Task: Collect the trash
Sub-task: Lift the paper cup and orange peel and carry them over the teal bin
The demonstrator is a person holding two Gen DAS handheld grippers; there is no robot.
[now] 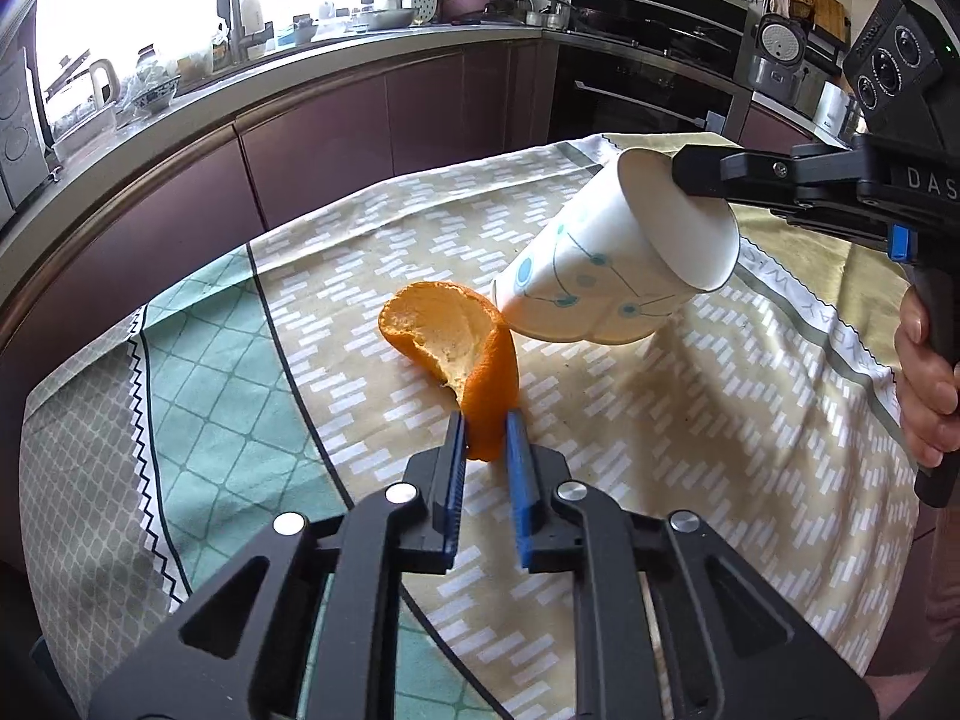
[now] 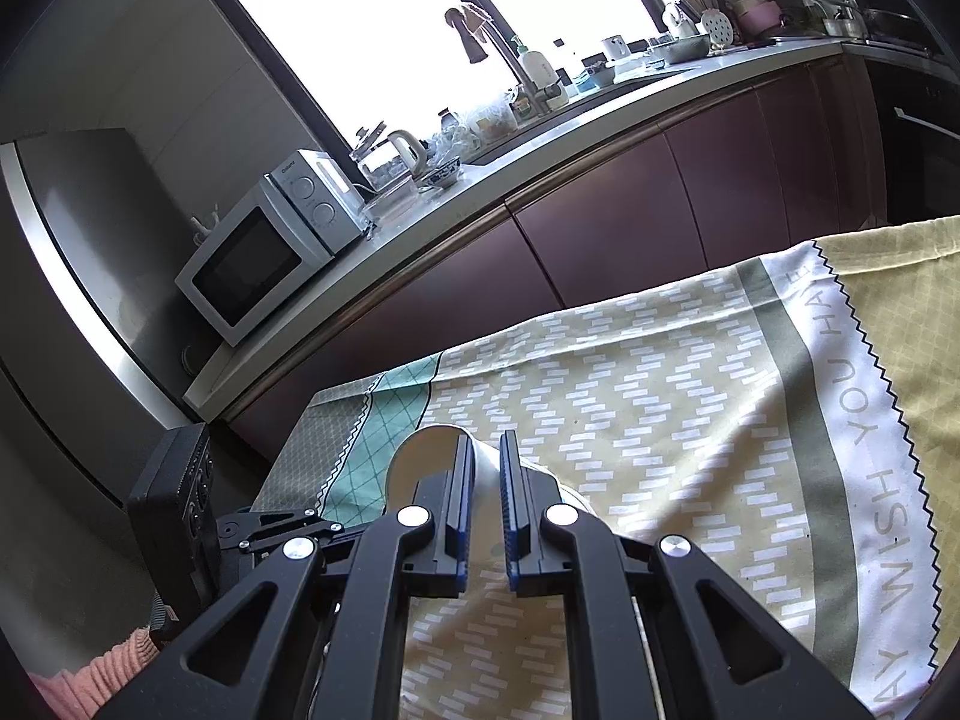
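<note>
My left gripper (image 1: 486, 429) is shut on a curled orange peel (image 1: 456, 348) and holds it just above the tablecloth. My right gripper (image 2: 486, 450) is shut on the rim of a white paper cup (image 2: 420, 456) with blue dots. In the left wrist view the cup (image 1: 600, 276) hangs tilted, mouth facing up and left, its base just right of the peel, and the right gripper's fingers (image 1: 708, 171) clamp its rim from the right.
A table under a patterned yellow, white and green cloth (image 1: 690, 420) fills the foreground. Behind runs a kitchen counter (image 2: 540, 138) with dark red cabinets, a microwave (image 2: 264, 246), a kettle, a sink tap and a built-in oven (image 1: 654, 60).
</note>
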